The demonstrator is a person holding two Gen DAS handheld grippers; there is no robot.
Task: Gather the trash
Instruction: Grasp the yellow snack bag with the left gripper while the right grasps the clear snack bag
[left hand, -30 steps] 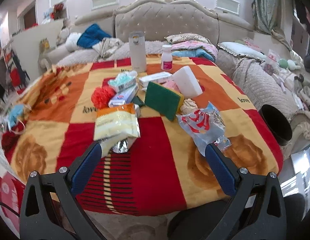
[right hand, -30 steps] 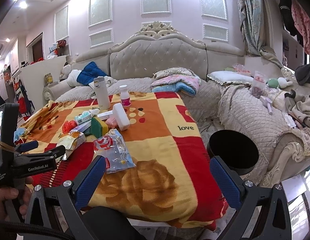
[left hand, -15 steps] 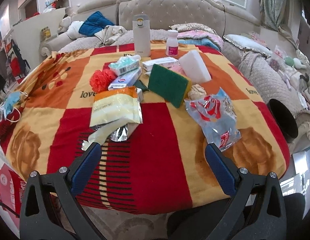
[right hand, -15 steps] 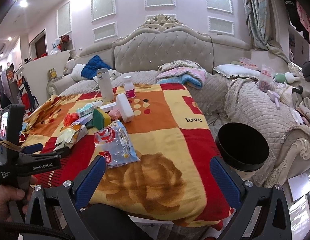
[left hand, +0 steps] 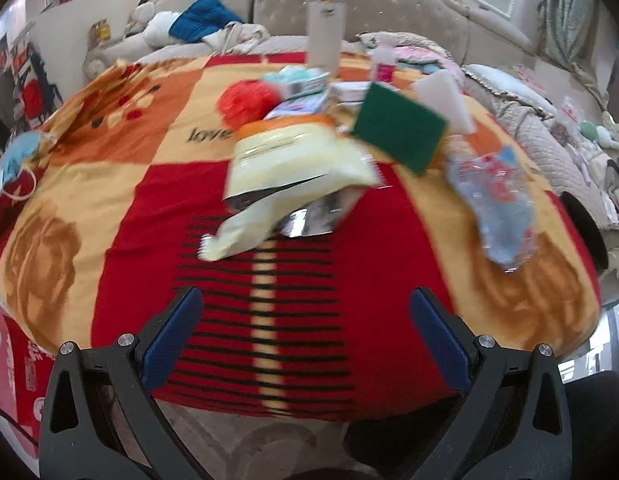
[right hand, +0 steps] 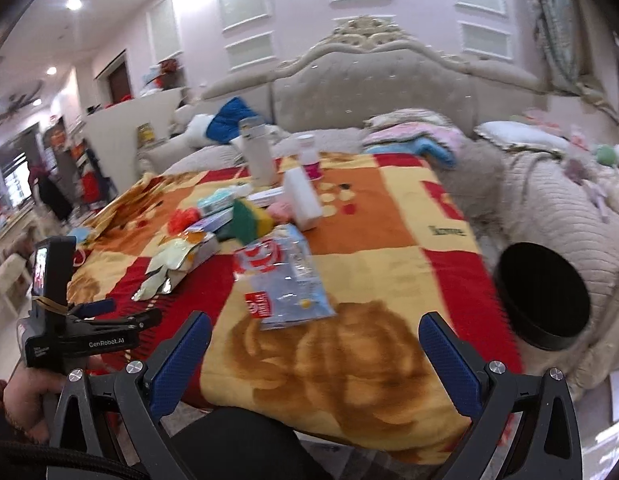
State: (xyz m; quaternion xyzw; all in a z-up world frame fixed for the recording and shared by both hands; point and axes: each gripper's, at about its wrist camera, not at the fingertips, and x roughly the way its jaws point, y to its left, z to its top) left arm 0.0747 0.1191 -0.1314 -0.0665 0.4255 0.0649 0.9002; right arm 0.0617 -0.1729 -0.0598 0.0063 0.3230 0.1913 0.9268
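A torn yellow snack packet with a foil inside lies mid-table, a short way ahead of my open left gripper. A crumpled clear plastic bag with red print lies to its right, just ahead of my open right gripper. Both grippers hover over the near edge of the blanket-covered table and hold nothing. A black round bin stands beside the table's right edge. In the right wrist view, a hand carries the left gripper at the far left.
Behind the trash lie a green sponge, a white foam block, an orange-red scrubber, small boxes, a pink-labelled bottle and a tall beige flask. A blue face mask lies at the left edge. A quilted sofa runs behind and right.
Both grippers have moved forward and lower toward the table, so the packet and the plastic bag look larger and nearer. Both stay open. Nothing on the table has moved.
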